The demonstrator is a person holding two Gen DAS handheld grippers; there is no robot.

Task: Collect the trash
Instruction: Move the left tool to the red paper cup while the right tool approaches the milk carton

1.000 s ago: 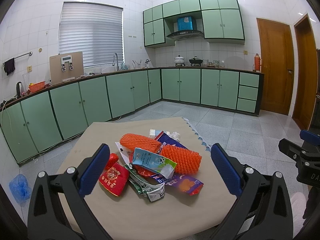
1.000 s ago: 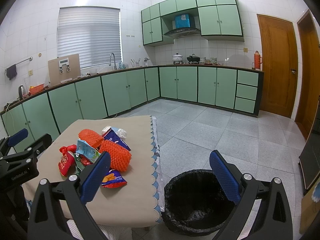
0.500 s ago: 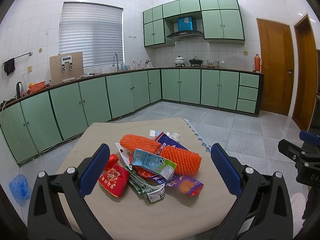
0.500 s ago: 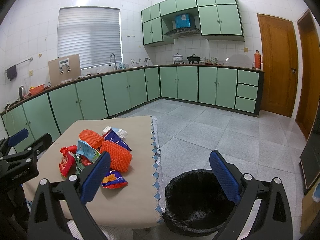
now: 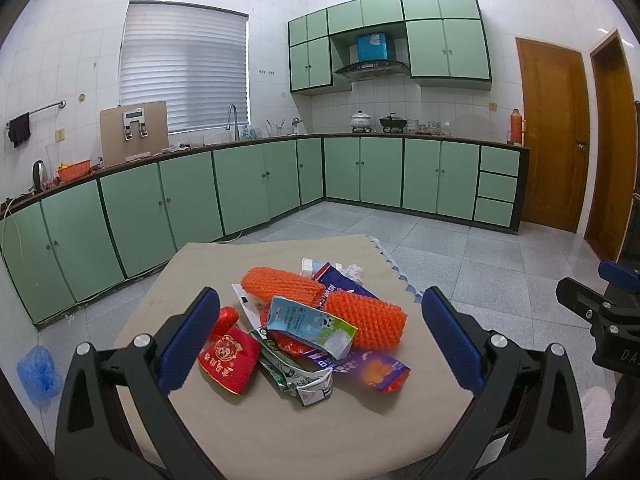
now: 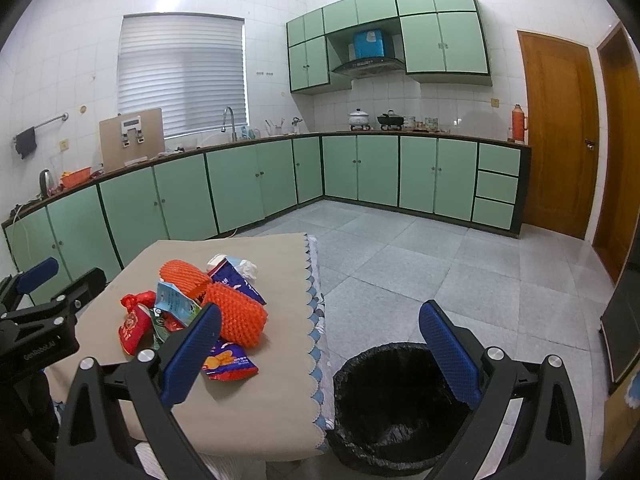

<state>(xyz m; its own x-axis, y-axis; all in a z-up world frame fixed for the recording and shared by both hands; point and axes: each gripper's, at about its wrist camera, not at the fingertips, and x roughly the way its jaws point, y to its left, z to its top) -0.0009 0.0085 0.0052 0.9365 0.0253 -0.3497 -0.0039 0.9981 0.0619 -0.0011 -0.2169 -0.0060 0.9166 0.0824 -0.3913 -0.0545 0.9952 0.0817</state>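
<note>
A small table [image 5: 280,432] with a tan cloth is standing in the middle of a kitchen. A pile of trash [image 5: 316,324] is sitting on it, nearer the far right side. In the pile, two bumpy orange foam nets [image 5: 362,320] are lying on top, a light blue milk carton [image 5: 310,326] is leaning on them, a red pouch [image 5: 229,354] is lying at the left, and a purple snack bag [image 5: 376,372] is lying at the near right.

The left gripper [image 5: 320,344] is hanging over the near edge of the table, with its blue fingers [image 5: 188,338] spread wide and nothing between them. The right gripper [image 6: 320,352] is hanging to the right of the table, also spread wide and holding nothing.

A bin with a black bag [image 6: 396,404] is standing on the floor, just beside the right edge of the table, and it is looking empty inside.

Green cupboards [image 5: 248,188] are running along the left and far walls under a dark counter. A window with white blinds [image 5: 186,68] is glowing on the left wall, above a sink tap [image 5: 232,120]. Two brown doors [image 5: 554,136] are standing at the far right. The floor [image 5: 480,264] is showing grey tiles. A blue bag [image 5: 38,372] is lying on the floor at the near left.
</note>
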